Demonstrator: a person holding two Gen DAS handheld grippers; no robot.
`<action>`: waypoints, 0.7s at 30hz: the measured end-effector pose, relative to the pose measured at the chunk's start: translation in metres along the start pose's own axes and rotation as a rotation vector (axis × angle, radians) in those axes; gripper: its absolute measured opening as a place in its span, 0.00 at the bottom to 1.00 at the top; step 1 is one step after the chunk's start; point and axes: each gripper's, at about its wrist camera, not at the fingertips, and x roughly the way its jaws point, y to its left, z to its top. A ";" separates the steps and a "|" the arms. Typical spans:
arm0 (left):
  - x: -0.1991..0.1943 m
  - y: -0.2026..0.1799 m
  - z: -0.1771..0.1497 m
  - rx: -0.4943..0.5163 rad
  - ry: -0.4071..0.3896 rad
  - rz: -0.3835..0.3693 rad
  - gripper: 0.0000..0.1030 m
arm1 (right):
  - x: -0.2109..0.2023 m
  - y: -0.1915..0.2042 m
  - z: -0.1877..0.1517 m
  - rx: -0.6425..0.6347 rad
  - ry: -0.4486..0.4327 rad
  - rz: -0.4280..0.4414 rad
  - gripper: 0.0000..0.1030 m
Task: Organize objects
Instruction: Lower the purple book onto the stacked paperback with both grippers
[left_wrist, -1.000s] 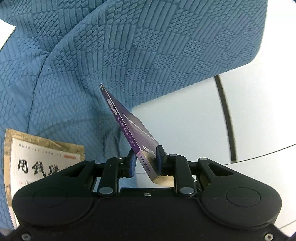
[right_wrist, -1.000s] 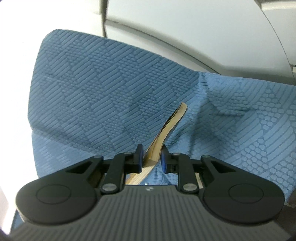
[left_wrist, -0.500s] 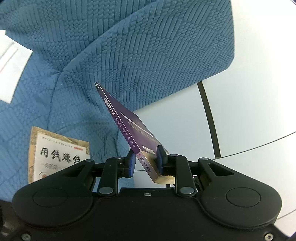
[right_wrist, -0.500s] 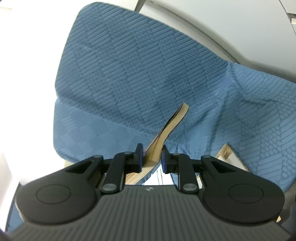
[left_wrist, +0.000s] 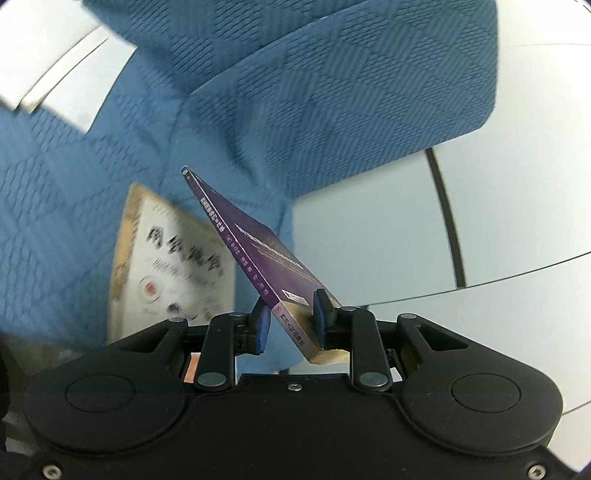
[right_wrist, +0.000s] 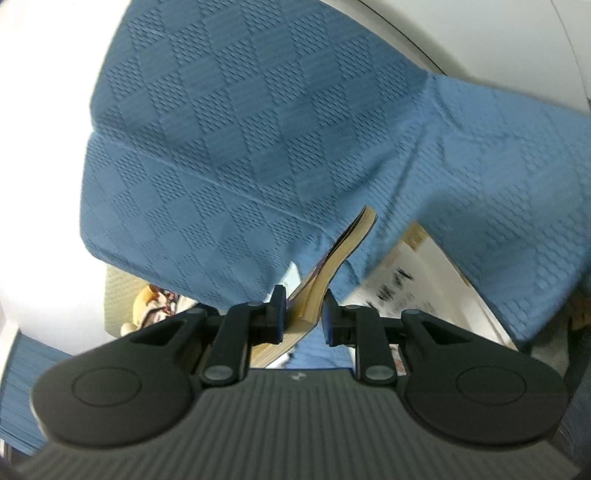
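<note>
The left gripper (left_wrist: 291, 319) pinches a purple book (left_wrist: 258, 254) by its lower corner, both blue pads pressed on the covers; the book juts up and away to the left, spine toward the camera with pale lettering along it. Only the left wrist view shows this book, and only this view shows the white floor (left_wrist: 388, 229) with dark seam lines to the right.

The right gripper (right_wrist: 303, 314) is clamped on a second book (right_wrist: 332, 258), a paperback seen from its yellowed page edge. The book bends as it rises to the right, and its far corner stands against the blue fabric. Its cover is barely visible, a sliver of colour on the left side.

Beyond each gripper lies a third book, with a white cover (left_wrist: 173, 266) and a tan border and large dark characters, blurred in both views. In the left view it sits flat to the left of the purple book; in the right view the white cover (right_wrist: 410, 280) shows at the right, partly under the fabric.

A blue textured cover (left_wrist: 332, 92) over cushions fills the far part of both views. The right view alone shows, low at the left under the blue cover (right_wrist: 240, 129), a small cream and orange object (right_wrist: 147, 306) that is too blurred to identify.
</note>
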 end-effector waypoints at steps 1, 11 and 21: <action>0.000 0.006 -0.005 -0.007 0.003 0.004 0.23 | 0.002 -0.005 -0.004 -0.002 0.007 -0.008 0.23; 0.012 0.040 -0.038 0.028 0.022 0.045 0.23 | 0.007 -0.043 -0.029 -0.007 0.054 -0.067 0.23; 0.035 0.066 -0.060 0.049 0.107 0.198 0.25 | 0.022 -0.072 -0.045 -0.033 0.137 -0.206 0.23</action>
